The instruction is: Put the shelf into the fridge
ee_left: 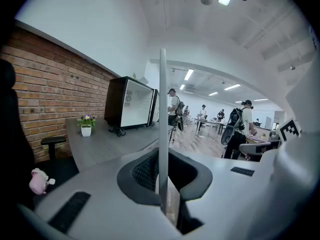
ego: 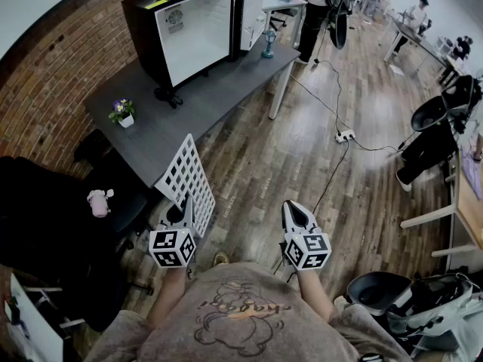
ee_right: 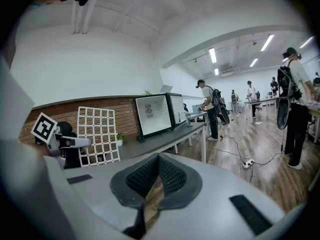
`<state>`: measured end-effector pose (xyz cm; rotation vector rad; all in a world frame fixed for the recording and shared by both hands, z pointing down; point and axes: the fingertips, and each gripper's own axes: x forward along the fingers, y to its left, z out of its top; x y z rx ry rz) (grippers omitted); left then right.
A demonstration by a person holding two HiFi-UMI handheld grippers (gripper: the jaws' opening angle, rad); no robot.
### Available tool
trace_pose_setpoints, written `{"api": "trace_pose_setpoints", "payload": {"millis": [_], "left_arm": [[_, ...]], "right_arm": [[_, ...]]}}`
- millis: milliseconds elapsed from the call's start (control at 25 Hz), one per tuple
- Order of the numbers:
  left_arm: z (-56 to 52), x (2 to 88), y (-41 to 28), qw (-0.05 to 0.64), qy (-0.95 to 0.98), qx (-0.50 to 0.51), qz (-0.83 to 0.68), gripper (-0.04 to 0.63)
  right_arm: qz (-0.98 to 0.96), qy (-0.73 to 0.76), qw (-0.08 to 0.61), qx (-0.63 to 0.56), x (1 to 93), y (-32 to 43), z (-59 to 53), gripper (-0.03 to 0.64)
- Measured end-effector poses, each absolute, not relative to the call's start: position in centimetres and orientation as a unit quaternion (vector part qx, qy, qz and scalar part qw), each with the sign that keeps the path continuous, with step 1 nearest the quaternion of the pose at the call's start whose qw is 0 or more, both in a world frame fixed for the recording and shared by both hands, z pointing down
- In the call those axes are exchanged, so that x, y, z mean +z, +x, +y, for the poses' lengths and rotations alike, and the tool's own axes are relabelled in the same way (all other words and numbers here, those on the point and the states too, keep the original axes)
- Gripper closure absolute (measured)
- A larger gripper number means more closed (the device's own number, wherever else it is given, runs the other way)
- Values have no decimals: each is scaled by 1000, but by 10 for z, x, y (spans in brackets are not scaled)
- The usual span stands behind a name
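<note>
A white grid shelf [ego: 186, 174] stands upright in front of me, held by its lower edge in my left gripper [ego: 183, 211], which is shut on it. In the left gripper view the shelf [ee_left: 163, 134] shows edge-on between the pads. The right gripper view shows the same shelf [ee_right: 98, 135] at the left. My right gripper [ego: 293, 210] is shut and empty, to the right of the shelf. The black fridge [ego: 185, 30] stands on the grey table [ego: 204, 100] ahead, with its door [ego: 251, 10] swung open to the right and its white inside facing me.
A small potted flower [ego: 122, 111] sits on the table's left part, a blue-green figure [ego: 269, 42] near its far right. A black chair [ego: 45, 217] with a pink toy [ego: 99, 202] stands at my left. A cable and power strip [ego: 345, 136] lie on the wood floor. People stand further back.
</note>
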<state>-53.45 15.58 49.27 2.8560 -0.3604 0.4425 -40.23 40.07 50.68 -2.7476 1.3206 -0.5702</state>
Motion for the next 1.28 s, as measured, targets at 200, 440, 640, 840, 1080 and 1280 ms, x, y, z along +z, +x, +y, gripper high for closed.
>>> {"api": "trace_pose_setpoints", "payload": {"millis": [200, 440, 640, 840, 1080, 1280], "left_arm": [[156, 487, -531, 119, 975, 145, -119, 548], [147, 483, -527, 123, 976, 142, -109, 546], [133, 482, -526, 120, 978, 138, -97, 548], [119, 489, -520, 117, 980, 138, -81, 548], [104, 492, -508, 123, 981, 134, -67, 548], [96, 490, -486, 124, 982, 129, -58, 548]], "right_arm": [[423, -885, 28, -189, 507, -401, 401, 617], [412, -888, 46, -199, 508, -404, 394, 617], [405, -891, 39, -201, 512, -412, 383, 617], [396, -895, 40, -203, 517, -421, 369, 617], [387, -898, 39, -205, 520, -421, 357, 617], [380, -901, 36, -206, 522, -404, 352, 617]]}}
